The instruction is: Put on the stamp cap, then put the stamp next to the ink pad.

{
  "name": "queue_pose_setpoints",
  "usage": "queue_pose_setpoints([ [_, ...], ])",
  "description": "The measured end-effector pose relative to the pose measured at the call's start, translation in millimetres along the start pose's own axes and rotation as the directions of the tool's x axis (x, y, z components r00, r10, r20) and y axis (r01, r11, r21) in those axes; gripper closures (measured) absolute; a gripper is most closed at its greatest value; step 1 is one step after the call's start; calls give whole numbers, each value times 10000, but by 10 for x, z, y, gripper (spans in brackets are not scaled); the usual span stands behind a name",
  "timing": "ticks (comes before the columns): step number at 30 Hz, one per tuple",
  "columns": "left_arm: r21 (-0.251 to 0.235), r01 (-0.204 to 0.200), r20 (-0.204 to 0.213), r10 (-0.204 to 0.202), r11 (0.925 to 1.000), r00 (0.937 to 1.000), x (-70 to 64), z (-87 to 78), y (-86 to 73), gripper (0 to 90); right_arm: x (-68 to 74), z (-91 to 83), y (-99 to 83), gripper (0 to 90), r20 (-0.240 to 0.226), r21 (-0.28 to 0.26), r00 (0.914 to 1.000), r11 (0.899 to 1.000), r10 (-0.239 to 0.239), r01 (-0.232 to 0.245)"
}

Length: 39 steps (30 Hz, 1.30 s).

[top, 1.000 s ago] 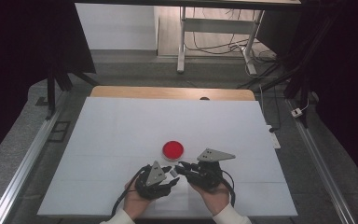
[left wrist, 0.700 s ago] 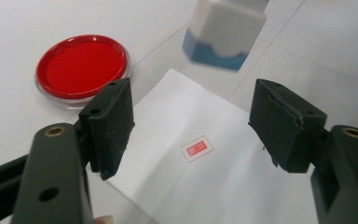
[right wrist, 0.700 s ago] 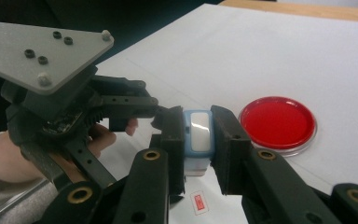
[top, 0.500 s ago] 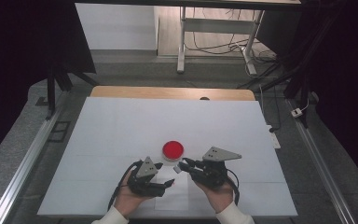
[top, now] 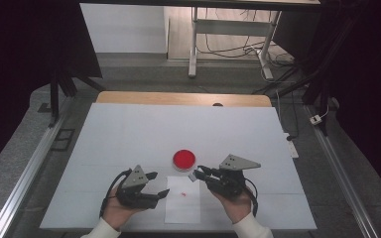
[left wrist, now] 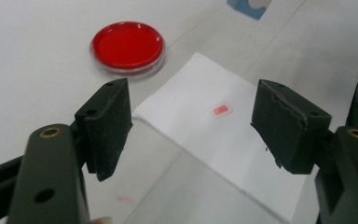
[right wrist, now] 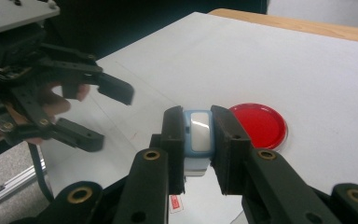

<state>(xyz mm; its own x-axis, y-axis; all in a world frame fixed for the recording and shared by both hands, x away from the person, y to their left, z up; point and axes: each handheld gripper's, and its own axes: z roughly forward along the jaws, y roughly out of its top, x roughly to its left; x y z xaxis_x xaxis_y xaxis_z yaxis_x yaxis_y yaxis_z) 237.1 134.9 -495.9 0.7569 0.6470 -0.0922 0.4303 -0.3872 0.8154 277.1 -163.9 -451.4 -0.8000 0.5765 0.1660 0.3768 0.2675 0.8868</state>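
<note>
A red round dish [top: 184, 158] sits on the white table [top: 129, 134], and just in front of it lies a white sheet [top: 182, 206] with a tiny red tag [top: 183, 194]. My left gripper [top: 157, 185] hangs open at the sheet's left edge. Between its jaws [left wrist: 191, 126] I see the sheet [left wrist: 223, 149], the tag [left wrist: 220, 109] and, beyond them, the dish [left wrist: 127, 45]. My right gripper [top: 197, 173] is shut on a small light-blue piece with a white face [right wrist: 198, 130], just right of the dish [right wrist: 260, 123]. A faint clear film [right wrist: 116, 119] lies near the left gripper [right wrist: 100, 112].
A wooden strip [top: 183, 98] borders the table's far edge. Metal rails [top: 30, 168] run along both sides, with dark floor beyond. A table frame and cables [top: 228, 44] stand behind. The white surface stretches bare toward the back and left.
My left gripper has drawn away to the left from the right one, uncovering the white sheet between them. The right gripper has barely moved and stays shut on its piece.
</note>
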Motion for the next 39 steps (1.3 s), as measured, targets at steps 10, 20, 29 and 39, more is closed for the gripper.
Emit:
queue_pose_setpoints([
  [10, -4, 587, -706, -586, 9983, 9958, 183, -403, -335, 287, -55, -19, -9, 755, 101, 22, 9998, 9998, -198, 197],
  [20, 88, 904, -961, -891, 9959, 9914, 265, -553, -532, 289, -114, -18, -20, 754, 212, 81, 9992, 9994, -338, 337],
  [29, 126, 938, -988, -921, 9955, 9908, 276, -540, -535, 286, -154, 11, -9, 754, 477, 195, 9966, 9976, -674, 665],
  [39, 252, 997, -975, -968, 9947, 9905, 296, -514, -547, 283, -431, 169, 115, 754, 1286, 811, 9841, 9904, -1222, 1123],
])
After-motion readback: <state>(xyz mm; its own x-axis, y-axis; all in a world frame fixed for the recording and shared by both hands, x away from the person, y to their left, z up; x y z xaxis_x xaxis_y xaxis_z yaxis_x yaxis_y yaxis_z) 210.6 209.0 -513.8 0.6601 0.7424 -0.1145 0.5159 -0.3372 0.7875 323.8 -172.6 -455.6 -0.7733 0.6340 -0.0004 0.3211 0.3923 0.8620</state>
